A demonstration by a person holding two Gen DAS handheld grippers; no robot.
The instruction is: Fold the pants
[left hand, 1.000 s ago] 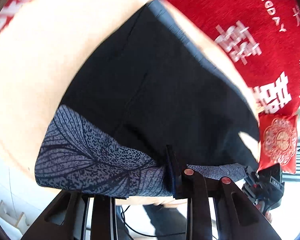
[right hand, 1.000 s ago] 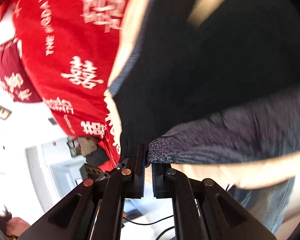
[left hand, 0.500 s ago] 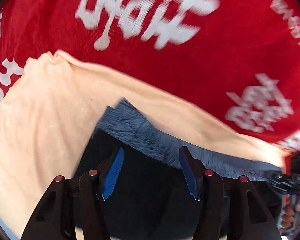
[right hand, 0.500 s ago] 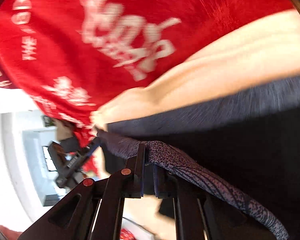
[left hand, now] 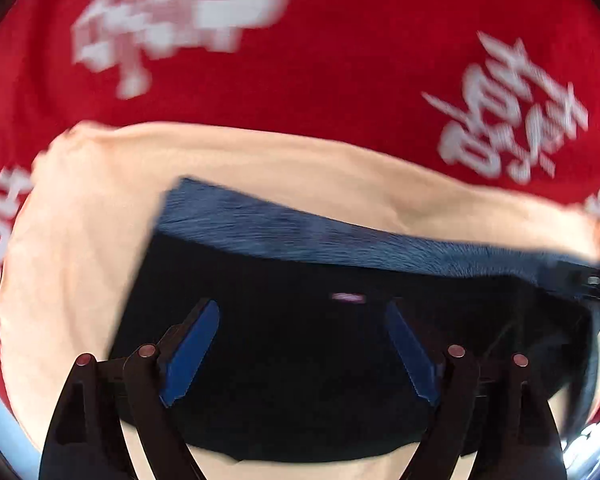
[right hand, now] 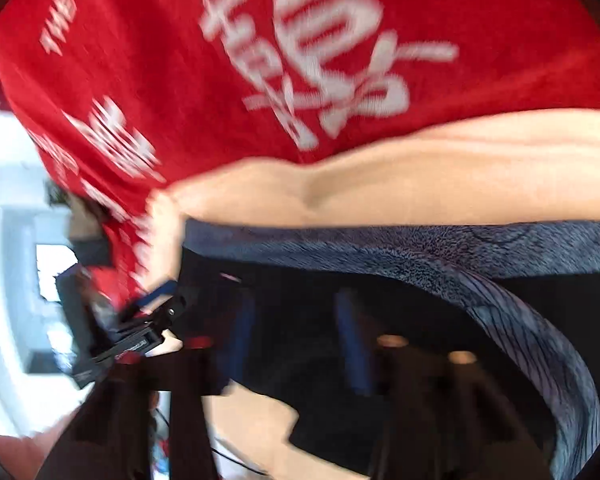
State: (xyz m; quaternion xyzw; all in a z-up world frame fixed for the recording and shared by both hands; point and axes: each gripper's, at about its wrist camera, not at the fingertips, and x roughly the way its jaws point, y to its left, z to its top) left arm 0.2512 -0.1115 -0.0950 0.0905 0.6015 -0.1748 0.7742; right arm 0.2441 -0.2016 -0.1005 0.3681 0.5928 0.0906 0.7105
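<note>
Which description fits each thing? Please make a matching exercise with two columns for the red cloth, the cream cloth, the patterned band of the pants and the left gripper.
Column one:
1. red cloth with white printed characters
2. plain cream cloth
3. grey-blue patterned band of the black pants
4. left gripper with blue pads

Column two:
A. lies directly under the pants
B. jaws apart, nothing pressed between the pads
C. runs along the far edge of the folded pants
D. lowest layer, fills the top of both views

Pairs: 1-D, 2-A, 3-C, 4-B
</note>
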